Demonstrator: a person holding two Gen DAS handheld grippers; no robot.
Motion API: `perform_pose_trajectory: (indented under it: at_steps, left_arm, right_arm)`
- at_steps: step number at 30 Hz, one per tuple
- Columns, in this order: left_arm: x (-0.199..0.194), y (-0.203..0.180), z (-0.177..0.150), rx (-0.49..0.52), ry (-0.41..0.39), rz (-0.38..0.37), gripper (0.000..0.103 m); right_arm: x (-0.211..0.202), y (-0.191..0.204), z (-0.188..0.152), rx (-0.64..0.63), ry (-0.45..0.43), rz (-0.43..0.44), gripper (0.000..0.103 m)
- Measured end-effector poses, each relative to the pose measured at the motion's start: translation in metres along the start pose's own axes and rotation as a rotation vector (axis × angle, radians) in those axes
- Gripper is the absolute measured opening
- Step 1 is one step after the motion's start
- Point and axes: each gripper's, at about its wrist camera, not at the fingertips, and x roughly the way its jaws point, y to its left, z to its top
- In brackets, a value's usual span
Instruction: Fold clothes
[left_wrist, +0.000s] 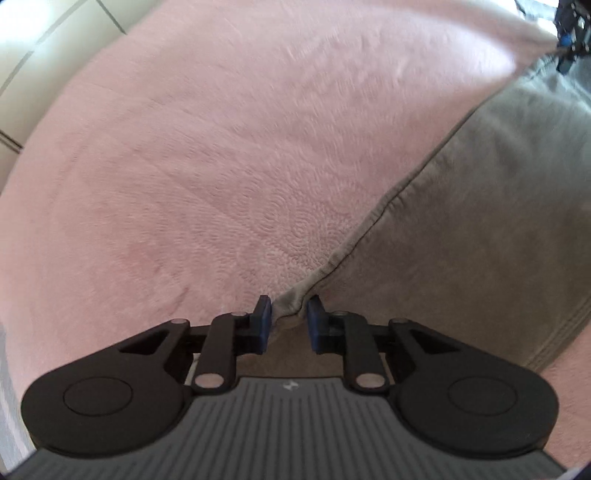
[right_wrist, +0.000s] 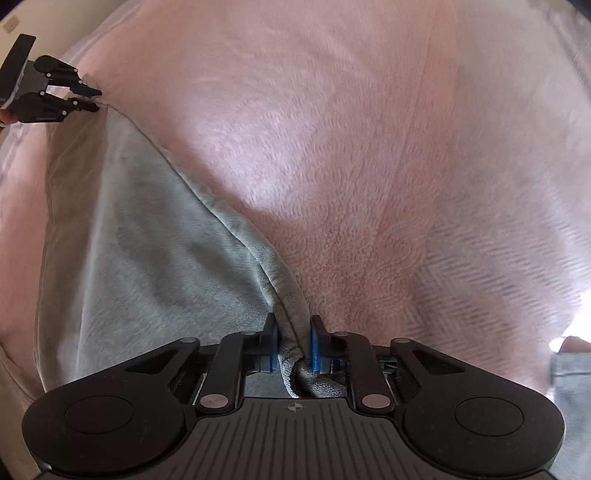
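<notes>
A grey-green fleece garment (left_wrist: 480, 206) lies on a pink fleece blanket (left_wrist: 221, 166). My left gripper (left_wrist: 290, 321) has its blue-padded fingers (left_wrist: 264, 321) around one corner of the garment's hemmed edge; the jaws stand a little apart with the cloth between them. My right gripper (right_wrist: 293, 343) is shut on another bunched corner of the same garment (right_wrist: 147, 258). The hem runs taut between the two grippers. The left gripper also shows in the right wrist view (right_wrist: 86, 98) at the far left. The right gripper shows small in the left wrist view (left_wrist: 570, 33) at the top right.
The pink blanket (right_wrist: 369, 147) covers the whole work surface. Pale floor tiles (left_wrist: 44, 48) show at the top left of the left wrist view. A white herringbone sheet (right_wrist: 517, 258) shows at the right of the right wrist view.
</notes>
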Motion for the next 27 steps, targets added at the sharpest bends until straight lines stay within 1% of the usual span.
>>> perform_pose_trajectory:
  at_steps: [4, 7, 10, 12, 14, 16, 17, 19, 20, 21, 22, 23, 25, 27]
  left_arm:
    - [-0.047, -0.013, -0.013, -0.066, -0.073, 0.060, 0.016]
    - [-0.094, -0.032, -0.037, -0.149, -0.118, 0.124, 0.016]
    - [-0.140, -0.055, -0.063, -0.233, -0.155, 0.182, 0.016]
    - [-0.168, -0.086, -0.092, -0.294, -0.144, 0.197, 0.016]
    - [-0.197, -0.116, -0.121, -0.356, -0.134, 0.212, 0.016]
    - [-0.221, -0.153, -0.153, -0.441, -0.096, 0.207, 0.015]
    - [-0.232, -0.174, -0.171, -0.491, -0.065, 0.196, 0.015]
    - [-0.246, -0.220, -0.206, -0.584, 0.017, 0.176, 0.016]
    - [-0.251, -0.242, -0.223, -0.634, 0.063, 0.163, 0.017]
    - [-0.255, -0.261, -0.238, -0.690, 0.107, 0.145, 0.018]
    - [-0.258, -0.277, -0.251, -0.744, 0.141, 0.131, 0.017]
    - [-0.262, -0.291, -0.262, -0.797, 0.157, 0.124, 0.017]
    - [-0.273, -0.308, -0.278, -0.899, 0.128, 0.128, 0.017]
    - [-0.276, -0.312, -0.287, -0.990, 0.068, 0.136, 0.018]
  right_arm:
    - [-0.039, 0.029, -0.014, -0.044, -0.104, -0.096, 0.013]
    - [-0.077, 0.062, -0.028, -0.102, -0.202, -0.181, 0.013]
    - [-0.113, 0.101, -0.056, -0.163, -0.283, -0.240, 0.013]
    - [-0.134, 0.129, -0.079, -0.209, -0.323, -0.270, 0.013]
    - [-0.145, 0.157, -0.109, -0.255, -0.329, -0.274, 0.013]
    - [-0.154, 0.184, -0.145, -0.295, -0.310, -0.255, 0.013]
    - [-0.154, 0.197, -0.165, -0.306, -0.286, -0.237, 0.013]
    - [-0.147, 0.224, -0.206, -0.330, -0.204, -0.217, 0.015]
    - [-0.140, 0.238, -0.227, -0.354, -0.167, -0.222, 0.020]
    - [-0.133, 0.251, -0.247, -0.376, -0.129, -0.234, 0.022]
    - [-0.125, 0.262, -0.264, -0.388, -0.084, -0.248, 0.029]
    - [-0.120, 0.270, -0.278, -0.379, -0.050, -0.261, 0.049]
    - [-0.118, 0.276, -0.298, -0.302, -0.050, -0.273, 0.077]
    - [-0.123, 0.268, -0.307, -0.175, -0.109, -0.247, 0.077]
